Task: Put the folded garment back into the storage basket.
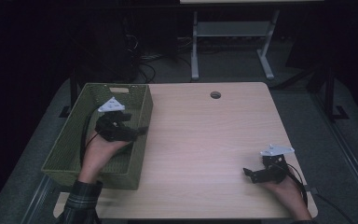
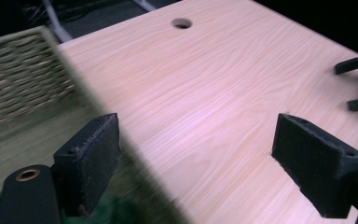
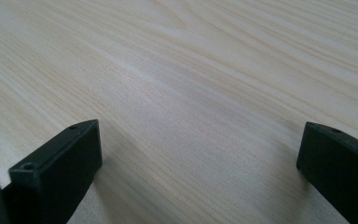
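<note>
Basket (image 1: 74,140): green woven bin on the table's left edge, long axis running away from the person; nothing seen inside it.
Left jaws: spread wide, gripping nothing; in the left gripper view one pad sits over the basket side, the other over bare wood, so they straddle the basket's right wall.
Left gripper (image 1: 137,132): held over the basket's right rim, about midway along it, pointing right across the table.
Right jaws: wide apart, nothing between them but wood grain.
Right gripper (image 1: 248,173): low over the table near the front right corner, pointing left, well apart from the basket.
Table (image 1: 205,140): pale wood with a cable hole (image 1: 215,94) at the far middle; bare between the two grippers.
Key relation: basket wall lies right at the left jaws, running crosswise to them; left hand is far nearer than the right.
Judgement: the left gripper looks placed to close on the rim; a drop onto the wall would do it. Woven wall may flex under the pinch.
</note>
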A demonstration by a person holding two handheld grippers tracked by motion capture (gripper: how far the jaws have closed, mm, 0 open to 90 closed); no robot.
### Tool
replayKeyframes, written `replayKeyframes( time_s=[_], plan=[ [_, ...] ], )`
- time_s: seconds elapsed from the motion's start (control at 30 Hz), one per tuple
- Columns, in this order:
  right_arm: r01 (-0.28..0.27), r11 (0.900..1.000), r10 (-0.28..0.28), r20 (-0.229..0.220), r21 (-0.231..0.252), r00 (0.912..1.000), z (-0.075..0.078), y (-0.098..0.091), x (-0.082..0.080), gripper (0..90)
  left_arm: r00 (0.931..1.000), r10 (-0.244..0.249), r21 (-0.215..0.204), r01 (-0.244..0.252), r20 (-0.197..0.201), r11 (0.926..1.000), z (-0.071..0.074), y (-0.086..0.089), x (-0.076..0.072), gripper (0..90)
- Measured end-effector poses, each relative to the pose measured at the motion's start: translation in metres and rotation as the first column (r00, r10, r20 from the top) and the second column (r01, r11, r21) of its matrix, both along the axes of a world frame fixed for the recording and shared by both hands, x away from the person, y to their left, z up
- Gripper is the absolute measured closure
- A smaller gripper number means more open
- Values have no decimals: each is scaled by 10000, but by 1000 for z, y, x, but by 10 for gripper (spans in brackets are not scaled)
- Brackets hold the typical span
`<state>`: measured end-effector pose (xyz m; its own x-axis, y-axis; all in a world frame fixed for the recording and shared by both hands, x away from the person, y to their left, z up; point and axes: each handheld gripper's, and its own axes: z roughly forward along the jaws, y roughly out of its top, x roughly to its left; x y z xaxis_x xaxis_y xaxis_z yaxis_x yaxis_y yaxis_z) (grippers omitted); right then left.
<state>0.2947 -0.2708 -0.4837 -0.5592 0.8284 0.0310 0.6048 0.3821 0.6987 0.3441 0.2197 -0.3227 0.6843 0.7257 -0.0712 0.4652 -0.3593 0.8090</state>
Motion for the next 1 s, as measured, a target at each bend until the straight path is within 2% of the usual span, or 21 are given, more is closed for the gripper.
replayKeyframes(
  time_s=[0.23, 0.4, 0.5, 0.57, 0.67, 0.93, 1.0],
  plan=[
    [7, 10000, -7, 0, 8, 10000, 0, 0, 0, 0, 9996, -275, -381, 279, 88, 9989, -8, -35, -3, 147],
    [12, 10000, -12, 4, 7, 10000, 0, 0, 0, 0, 9983, -569, -249, 573, 144, 9980, -16, -61, -6, 148],
    [7, 10000, -7, -1, 8, 10000, 0, 0, 0, 0, 9982, -581, -206, 584, 155, 9981, -22, -73, -8, 148],
    [7, 10000, -7, 0, 3, 10000, 0, 0, 0, 0, 9981, -596, -308, 600, 134, 9977, -28, -82, -9, 148],
    [14, 10000, -14, 0, 9, 10000, 0, 0, 0, 0, 9973, -712, -79, 714, 168, 9974, -37, -93, -11, 148],
    [14, 10000, -14, -3, 4, 10000, 0, 0, 0, 0, 9971, -755, -39, 755, 115, 9971, -67, -114, -10, 148],
    [12, 10000, -12, -12, 4, 10000, 0, 0, 0, 0, 9963, -856, 174, 856, 0, 9962, -75, -118, -9, 148]
  ],
)
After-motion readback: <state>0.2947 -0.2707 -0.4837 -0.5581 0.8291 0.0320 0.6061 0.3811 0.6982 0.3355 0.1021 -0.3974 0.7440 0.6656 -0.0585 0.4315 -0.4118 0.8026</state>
